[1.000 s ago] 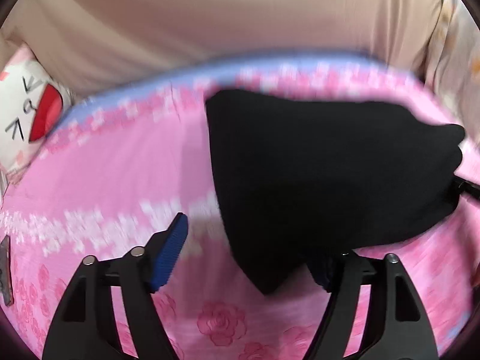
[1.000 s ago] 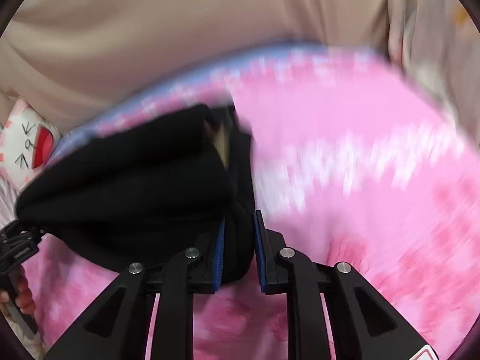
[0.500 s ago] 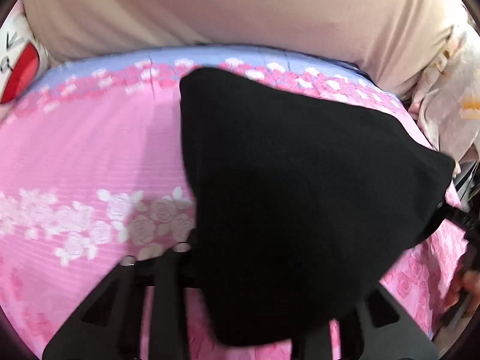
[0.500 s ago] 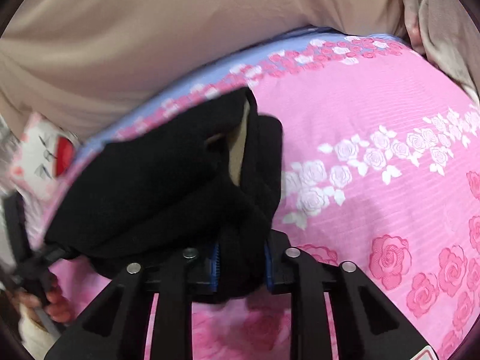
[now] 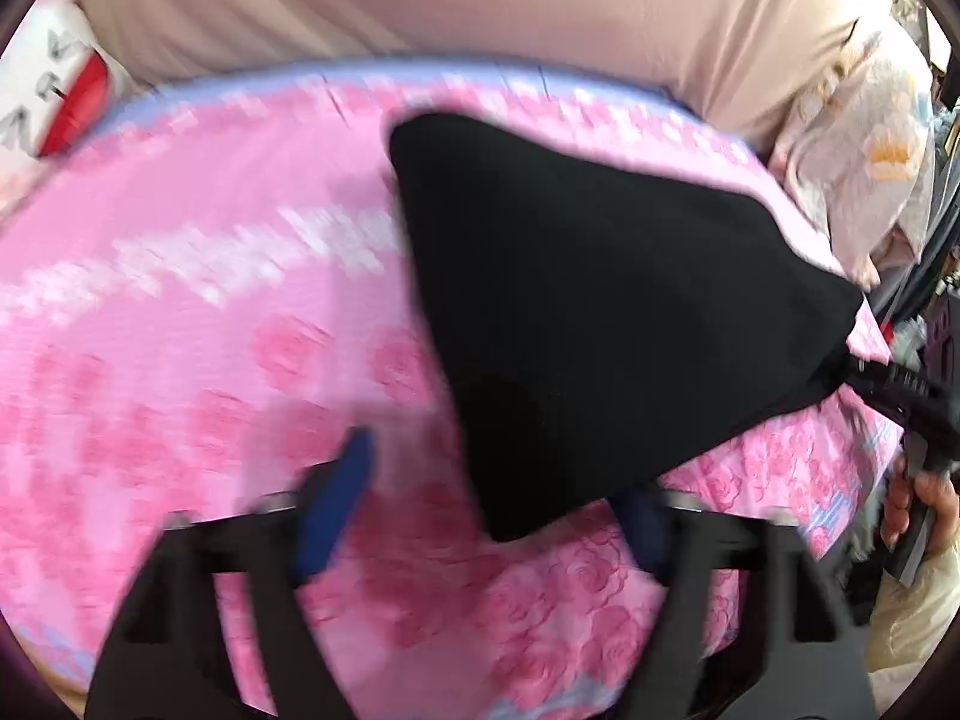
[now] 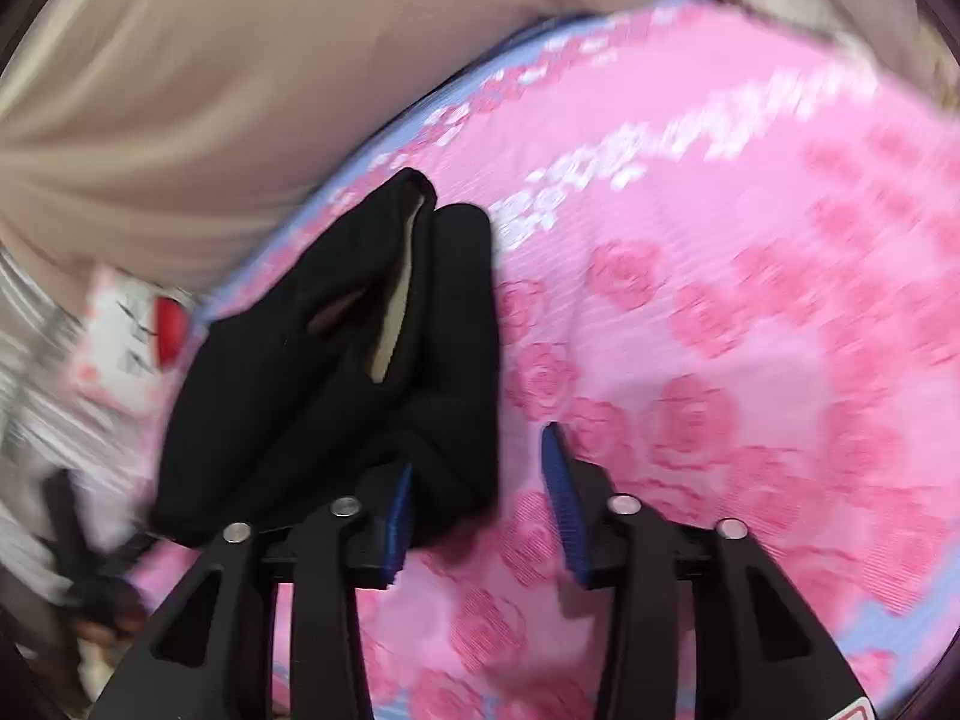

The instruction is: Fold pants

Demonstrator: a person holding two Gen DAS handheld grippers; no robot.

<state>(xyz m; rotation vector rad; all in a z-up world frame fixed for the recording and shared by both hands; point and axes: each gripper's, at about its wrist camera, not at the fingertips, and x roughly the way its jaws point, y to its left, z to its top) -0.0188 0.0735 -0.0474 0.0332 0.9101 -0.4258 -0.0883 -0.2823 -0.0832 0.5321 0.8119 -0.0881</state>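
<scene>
Both grips have let go since half a second ago: the left hand-held gripper (image 5: 486, 516) has just sprung wide, the right hand-held gripper (image 6: 477, 504) partly, pads apart. Folded black pants (image 5: 588, 324) lie mid-frame on the pink bed (image 5: 180, 372), one corner between each gripper's jaws.

The left claw (image 5: 486, 510) is angling downward with its blue pads (image 5: 336, 504) standing wide apart, the jaws having just been opening, and nothing is pressing between them. The right claw (image 6: 480, 510) is tilting down too, its jaws having just been opening and now parting, the pads (image 6: 561, 480) no longer squeezing. A hand (image 5: 918, 510) is gripping the right claw's handle
</scene>
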